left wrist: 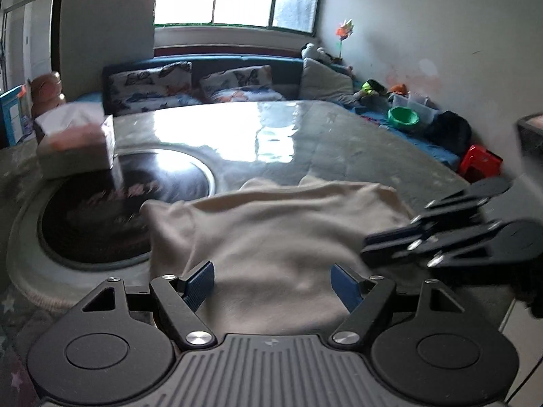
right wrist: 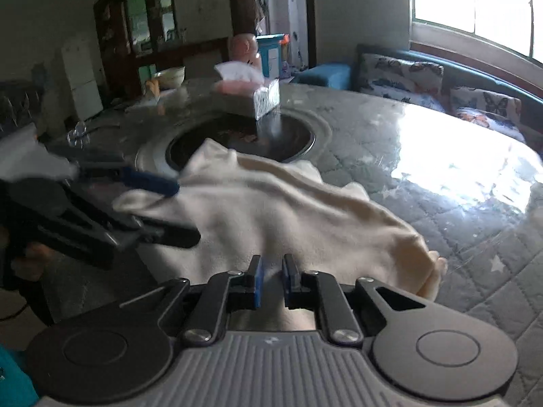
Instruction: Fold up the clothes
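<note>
A cream garment [left wrist: 271, 237] lies rumpled on the grey quilted table top [left wrist: 356, 149]; it also shows in the right wrist view [right wrist: 281, 210]. My left gripper [left wrist: 273, 283] is open, its blue pads wide apart over the garment's near edge, holding nothing. It shows from the side in the right wrist view [right wrist: 183, 207], jaws spread around the garment's left edge. My right gripper [right wrist: 271, 276] has its pads close together with a narrow gap, just over the garment's near edge; whether cloth is pinched is unclear. It shows at the right in the left wrist view [left wrist: 366, 246].
A tissue box [left wrist: 76, 142] stands by the round black recess [left wrist: 125, 203] in the table's middle. A sofa with butterfly cushions [left wrist: 217, 84] runs behind the table. A green bowl [left wrist: 402, 117] and a red stool [left wrist: 480, 162] sit at the right.
</note>
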A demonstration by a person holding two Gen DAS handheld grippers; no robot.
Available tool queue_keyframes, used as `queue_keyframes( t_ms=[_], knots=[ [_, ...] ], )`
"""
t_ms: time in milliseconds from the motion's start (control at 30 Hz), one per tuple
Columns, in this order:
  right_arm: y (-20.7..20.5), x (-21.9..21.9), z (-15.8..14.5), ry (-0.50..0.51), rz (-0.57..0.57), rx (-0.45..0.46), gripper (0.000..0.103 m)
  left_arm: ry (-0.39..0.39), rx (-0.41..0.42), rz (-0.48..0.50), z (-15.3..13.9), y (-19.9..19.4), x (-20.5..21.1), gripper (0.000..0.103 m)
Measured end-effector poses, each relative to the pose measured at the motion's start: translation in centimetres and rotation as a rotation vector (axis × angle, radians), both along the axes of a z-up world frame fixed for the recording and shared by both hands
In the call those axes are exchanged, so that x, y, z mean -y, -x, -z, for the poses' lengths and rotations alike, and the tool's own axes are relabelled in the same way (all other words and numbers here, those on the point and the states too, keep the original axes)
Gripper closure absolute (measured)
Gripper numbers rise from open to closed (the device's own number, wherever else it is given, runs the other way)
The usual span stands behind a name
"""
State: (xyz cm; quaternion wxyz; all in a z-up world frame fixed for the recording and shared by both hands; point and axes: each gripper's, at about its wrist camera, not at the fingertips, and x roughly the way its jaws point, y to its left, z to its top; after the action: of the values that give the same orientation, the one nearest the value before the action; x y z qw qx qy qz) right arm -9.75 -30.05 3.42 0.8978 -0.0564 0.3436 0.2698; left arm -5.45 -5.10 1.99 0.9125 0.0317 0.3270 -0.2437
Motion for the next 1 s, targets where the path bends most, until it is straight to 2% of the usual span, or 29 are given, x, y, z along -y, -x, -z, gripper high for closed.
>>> queue_keyframes(
  t_ms=[133, 267, 400, 500, 633, 733, 900, 1000],
  knots=[
    [0.9, 0.6, -0.6, 0.01, 0.011, 0.014, 0.092, -0.003, -0.005, -0.01, 0.5, -0.2, -0.6, 0.025],
    [1.4, 1.2, 1.0, 0.015, 0.031, -0.027, 0.093, -0.012, -0.002, -0.011, 0.8, 0.1, -0.6, 0.025],
    [3.0, 2.4, -0.2, -0.016, 0.063, -0.01, 0.092, -0.011, -0.004, -0.009, 0.7, 0.1, -0.7, 0.025],
    [3.7, 3.4, 0.8, 0.036, 0.105, -0.044, 0.093, -0.019, -0.002, -0.006, 0.7, 0.1, -0.5, 0.024],
    [4.4, 4.4, 0.3, 0.003, 0.101, -0.05, 0.093, -0.014, 0.0, -0.008, 0.0, 0.2, -0.4, 0.024],
    [3.4, 4.8, -0.9, -0.002, 0.122, 0.014, 0.093, 0.003, 0.016, 0.008, -0.8, 0.3, 0.5, 0.024],
    [-0.9, 5.5, -1.1, -0.02, 0.17, 0.057, 0.092, 0.009, 0.04, 0.078, -1.4, 0.4, 3.4, 0.024],
    [-3.1, 5.2, -0.2, -0.025, 0.168, 0.037, 0.091, -0.001, 0.047, 0.114, -1.3, 0.6, 4.9, 0.024]
  ],
)
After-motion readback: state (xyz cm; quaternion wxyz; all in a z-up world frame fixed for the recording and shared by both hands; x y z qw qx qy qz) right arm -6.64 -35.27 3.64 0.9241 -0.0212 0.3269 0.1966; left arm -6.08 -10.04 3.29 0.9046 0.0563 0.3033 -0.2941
